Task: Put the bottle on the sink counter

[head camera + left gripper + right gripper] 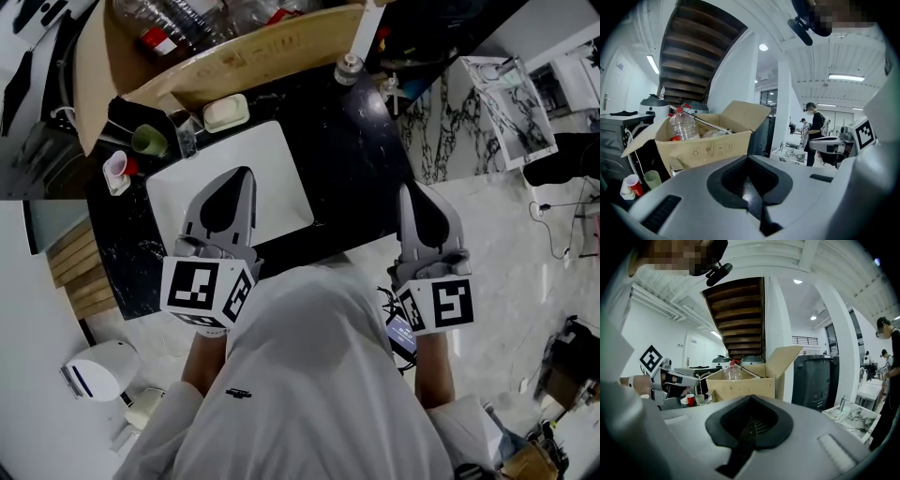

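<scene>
A clear plastic bottle [683, 124] with a red cap stands among others in an open cardboard box [705, 149] at the back of the black sink counter [356, 159]; it also shows in the right gripper view as the bottle [733, 371]. My left gripper [245, 174] hovers over the white sink basin [281, 187], its jaws together with nothing between them. My right gripper [409, 189] sits past the counter's right edge, also closed and empty. Both point toward the box, well short of it.
A green cup [148, 141], a red and white cup [118, 169] and a soap dish [226, 112] sit by the basin's far left. A metal tap [349, 67] stands behind the basin. A dark bin [815, 380] is right of the box. People stand at the far right.
</scene>
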The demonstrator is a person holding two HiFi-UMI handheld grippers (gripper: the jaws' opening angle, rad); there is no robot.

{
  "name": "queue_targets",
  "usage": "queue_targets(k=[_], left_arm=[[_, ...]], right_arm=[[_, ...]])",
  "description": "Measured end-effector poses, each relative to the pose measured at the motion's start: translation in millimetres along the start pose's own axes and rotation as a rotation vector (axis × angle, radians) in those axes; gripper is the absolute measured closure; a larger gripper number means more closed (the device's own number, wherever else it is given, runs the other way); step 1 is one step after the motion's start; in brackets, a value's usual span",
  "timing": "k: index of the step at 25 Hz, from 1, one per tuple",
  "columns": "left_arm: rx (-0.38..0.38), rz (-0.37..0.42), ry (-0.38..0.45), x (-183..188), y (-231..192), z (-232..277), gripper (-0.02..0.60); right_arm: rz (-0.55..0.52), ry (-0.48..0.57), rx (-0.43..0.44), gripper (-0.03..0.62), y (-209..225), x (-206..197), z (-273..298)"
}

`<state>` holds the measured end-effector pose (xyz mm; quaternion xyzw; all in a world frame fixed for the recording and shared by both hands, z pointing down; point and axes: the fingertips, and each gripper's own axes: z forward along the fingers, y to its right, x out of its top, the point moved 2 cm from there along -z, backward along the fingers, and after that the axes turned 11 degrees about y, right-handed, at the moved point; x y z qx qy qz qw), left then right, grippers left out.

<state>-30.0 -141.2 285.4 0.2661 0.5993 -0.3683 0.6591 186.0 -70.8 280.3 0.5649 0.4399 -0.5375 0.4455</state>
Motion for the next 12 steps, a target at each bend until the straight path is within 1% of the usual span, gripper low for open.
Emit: queue_targets(k=[12], left_arm=[[-0.001,-0.003,-0.003,-1.7,-3.7,-4.0,0.575]], right_arm=[[0.006,-0.008,-0.007,0.595,-4.2,-1.0,-0.8]])
